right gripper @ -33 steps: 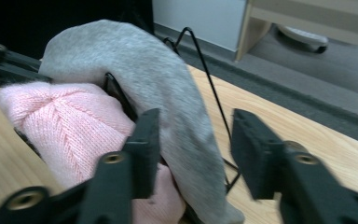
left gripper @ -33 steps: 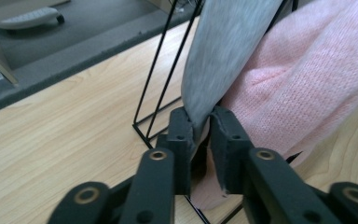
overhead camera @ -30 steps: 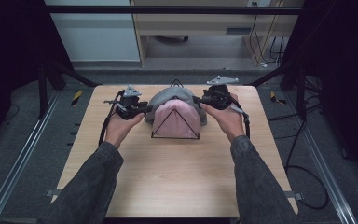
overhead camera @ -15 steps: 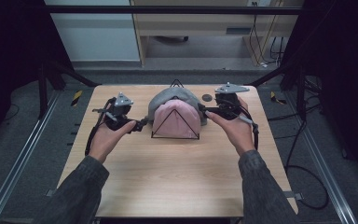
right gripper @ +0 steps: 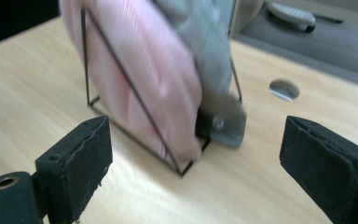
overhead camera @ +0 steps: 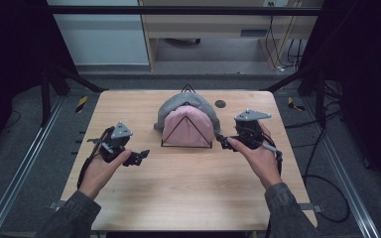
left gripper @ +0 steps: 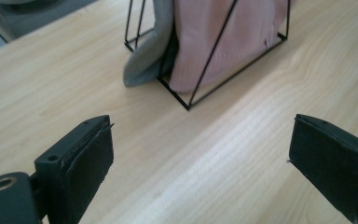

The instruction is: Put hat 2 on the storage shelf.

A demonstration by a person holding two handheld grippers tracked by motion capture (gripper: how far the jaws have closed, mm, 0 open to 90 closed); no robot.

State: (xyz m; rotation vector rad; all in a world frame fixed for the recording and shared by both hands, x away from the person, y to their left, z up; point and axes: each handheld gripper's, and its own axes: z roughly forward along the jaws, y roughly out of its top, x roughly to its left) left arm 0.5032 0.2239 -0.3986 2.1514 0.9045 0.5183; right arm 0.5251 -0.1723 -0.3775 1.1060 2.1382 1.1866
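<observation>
Centrally, wire rack (overhead camera: 187, 140) upright, apex up; claws apart.

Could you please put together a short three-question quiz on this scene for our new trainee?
1. True or false: the left gripper is clamped on the pink knit garment.
2. Which layer hangs on the outside of the black wire stand? A) the grey garment B) a blue towel C) a paper sheet
3. Fill in: the small round hole in the wooden table lies on the ____ side of the stand, toward the right gripper.

Key
1. False: its jaws stand wide apart over bare table, short of the stand.
2. A: the grey garment drapes over the pink one.
3. Far.
</observation>
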